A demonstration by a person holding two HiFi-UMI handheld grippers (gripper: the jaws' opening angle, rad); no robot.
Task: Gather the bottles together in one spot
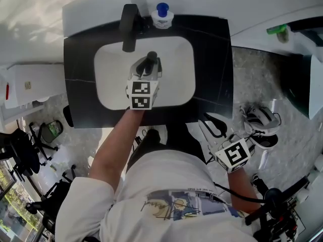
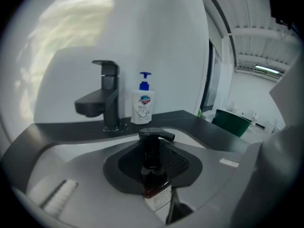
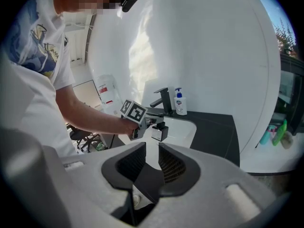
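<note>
Amber pump bottle with black head [image 2: 156, 196] hangs clamped in the left gripper [image 2: 153, 167] mid-carry — next it likely needs standing beside the white blue-capped soap bottle [image 2: 142, 106] at upper centre; right gripper [image 3: 147, 167] gapes empty.

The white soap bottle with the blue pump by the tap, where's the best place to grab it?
Probably round the body of the white soap bottle, below the thin blue pump. Come from the basin side in front. The bottle stands upright, the wall is right behind it, and the faucet is close at its left.
</note>
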